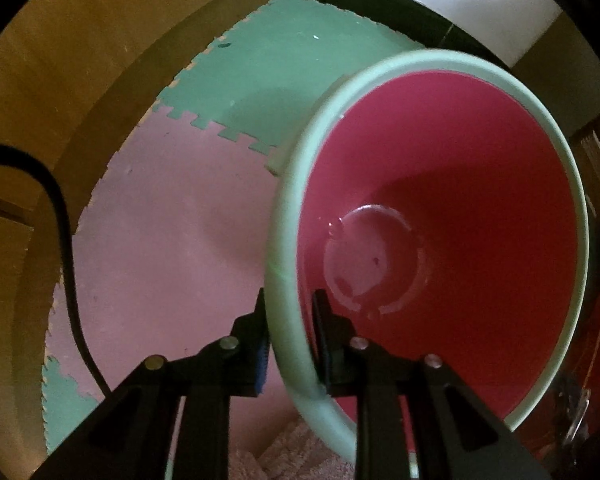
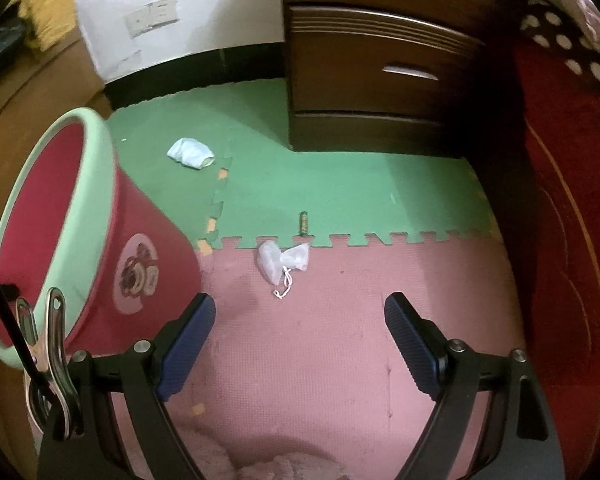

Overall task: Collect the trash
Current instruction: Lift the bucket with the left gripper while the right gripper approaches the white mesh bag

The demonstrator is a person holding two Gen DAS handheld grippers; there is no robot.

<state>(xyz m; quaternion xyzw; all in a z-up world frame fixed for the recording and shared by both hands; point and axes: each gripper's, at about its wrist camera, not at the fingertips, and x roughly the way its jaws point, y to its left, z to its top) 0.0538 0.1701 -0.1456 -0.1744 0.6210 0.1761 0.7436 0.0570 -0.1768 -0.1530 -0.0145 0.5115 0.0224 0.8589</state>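
Green bucket rim (image 1: 287,240) sits between left claw (image 1: 289,312).

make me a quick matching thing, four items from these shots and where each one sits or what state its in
Column one:
1. bucket
2. crumpled tissue
3. small white bag with string
4. right tongs

Column two:
a. lies on the green mat near the wall
b. open, nothing between the pads
c. tilted, its green rim pinched by the left tongs
d. lies on the pink mat at the seam with the green mat

Pairs: 1-c, 2-a, 3-d, 4-b
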